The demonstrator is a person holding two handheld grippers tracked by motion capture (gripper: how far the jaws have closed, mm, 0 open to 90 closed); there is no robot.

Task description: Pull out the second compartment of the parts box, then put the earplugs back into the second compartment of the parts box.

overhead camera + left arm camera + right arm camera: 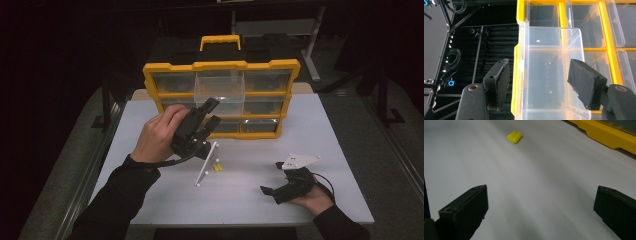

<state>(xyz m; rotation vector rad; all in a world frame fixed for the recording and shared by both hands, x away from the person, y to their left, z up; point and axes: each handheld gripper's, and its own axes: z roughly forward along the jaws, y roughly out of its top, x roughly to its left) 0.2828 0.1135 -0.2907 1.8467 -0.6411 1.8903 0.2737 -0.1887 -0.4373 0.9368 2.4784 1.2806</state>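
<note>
Left gripper [210,114] at a pulled-out clear drawer [549,75], jaws apart; right gripper [280,187] idle on the table [320,125].

Left jaws stand partly open on either side of the drawer, pads clear of its walls; nothing gripped. Drawer's lower end is cut off in the left gripper view, and its clear walls are hard to trace against the organizer [222,97] behind. Left hand [157,137] is raised, gripper angled up toward the organizer's middle column. Right gripper lies low near the table's right front, cradled in the right hand [312,200], jaws wide, empty. A yellow piece [514,137] lies ahead of them, well apart; its shape is too blurred to tell.
</note>
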